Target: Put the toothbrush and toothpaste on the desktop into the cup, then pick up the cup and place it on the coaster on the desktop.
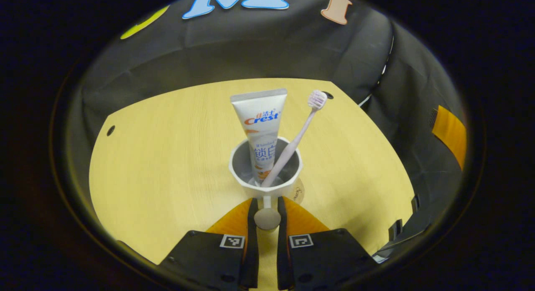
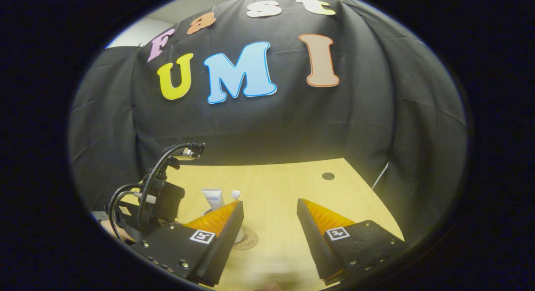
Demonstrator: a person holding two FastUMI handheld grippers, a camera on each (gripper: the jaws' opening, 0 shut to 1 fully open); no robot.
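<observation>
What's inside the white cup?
The cup holds the toothpaste, standing up, and the toothbrush, leaning with bristles on top. Their lower ends are hidden by the cup's near wall.

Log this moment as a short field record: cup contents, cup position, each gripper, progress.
cup contents: toothpaste and toothbrush both stand in the cup, tilted against its rim
cup position: on or just above the coaster; contact cannot be told
left gripper: fingers closed on the cup's handle
right gripper: open, empty, held apart above the desktop
progress: both items loaded; cup at coaster, not yet released
</observation>
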